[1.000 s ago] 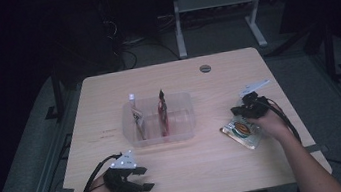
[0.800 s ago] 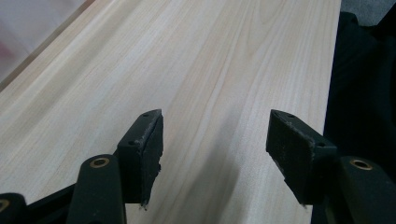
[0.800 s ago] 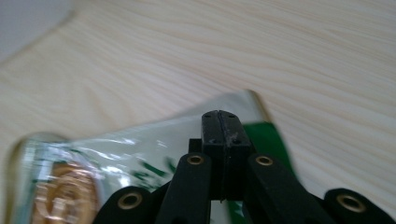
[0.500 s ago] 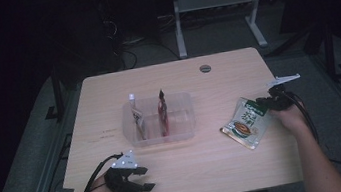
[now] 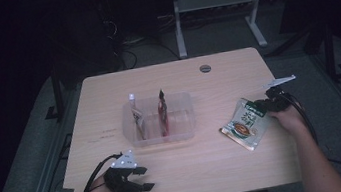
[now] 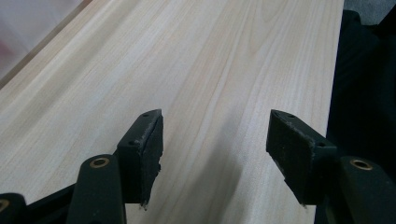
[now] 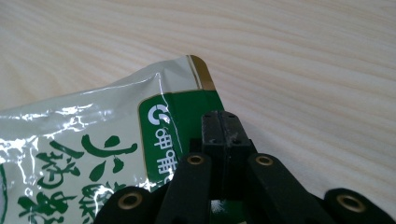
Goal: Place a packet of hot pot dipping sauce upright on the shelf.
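A green and white snack packet (image 5: 245,123) lies on the wooden table (image 5: 194,173) at the right. My right gripper (image 5: 263,106) is shut on its right edge. In the right gripper view the two jaws meet (image 7: 223,126) over the packet's green corner (image 7: 93,154). A clear plastic bin (image 5: 178,96) stands mid-table with a pale packet (image 5: 136,115) and a red packet (image 5: 163,113) upright in it. My left gripper (image 5: 142,179) rests near the front left edge, open, with bare wood between its jaws (image 6: 215,149).
A round cable hole (image 5: 205,68) sits near the table's far edge. A metal stand (image 5: 178,19) and cables are on the floor beyond. The table's front edge lies just under my left hand.
My right hand has moved to the right, off the top of the packet to its right edge, and the packet has turned and shifted slightly. The left gripper has stayed put.
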`<state>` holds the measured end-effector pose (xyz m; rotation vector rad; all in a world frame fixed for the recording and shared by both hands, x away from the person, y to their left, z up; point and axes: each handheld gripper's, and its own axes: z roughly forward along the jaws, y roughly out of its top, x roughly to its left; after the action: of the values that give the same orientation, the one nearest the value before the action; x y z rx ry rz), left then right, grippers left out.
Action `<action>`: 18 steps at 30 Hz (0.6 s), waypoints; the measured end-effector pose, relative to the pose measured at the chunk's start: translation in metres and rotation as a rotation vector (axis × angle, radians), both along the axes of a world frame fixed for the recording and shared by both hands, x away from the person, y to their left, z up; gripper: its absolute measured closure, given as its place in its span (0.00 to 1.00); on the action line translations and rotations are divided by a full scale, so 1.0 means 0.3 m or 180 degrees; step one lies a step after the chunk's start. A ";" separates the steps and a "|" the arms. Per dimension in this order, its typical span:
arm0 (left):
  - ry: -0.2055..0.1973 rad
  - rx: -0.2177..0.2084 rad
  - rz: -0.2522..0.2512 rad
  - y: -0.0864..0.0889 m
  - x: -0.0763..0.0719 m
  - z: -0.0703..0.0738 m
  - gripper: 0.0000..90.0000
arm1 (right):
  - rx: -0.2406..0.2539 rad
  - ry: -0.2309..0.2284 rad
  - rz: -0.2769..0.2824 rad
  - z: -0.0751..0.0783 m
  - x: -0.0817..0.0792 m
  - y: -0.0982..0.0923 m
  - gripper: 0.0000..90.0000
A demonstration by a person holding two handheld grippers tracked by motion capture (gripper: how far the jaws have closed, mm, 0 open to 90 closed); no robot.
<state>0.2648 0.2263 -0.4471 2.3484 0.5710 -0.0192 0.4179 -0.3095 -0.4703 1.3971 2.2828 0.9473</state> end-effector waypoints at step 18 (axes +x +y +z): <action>-0.0047 -0.0003 0.0013 0.002 -0.004 0.010 0.40 | -0.0021 0.0238 0.0528 0.020 -0.087 0.105 1.00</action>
<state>0.2636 0.2269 -0.4442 2.3445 0.5684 -0.0004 0.3919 -0.2779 -0.4644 1.2763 2.4869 0.9494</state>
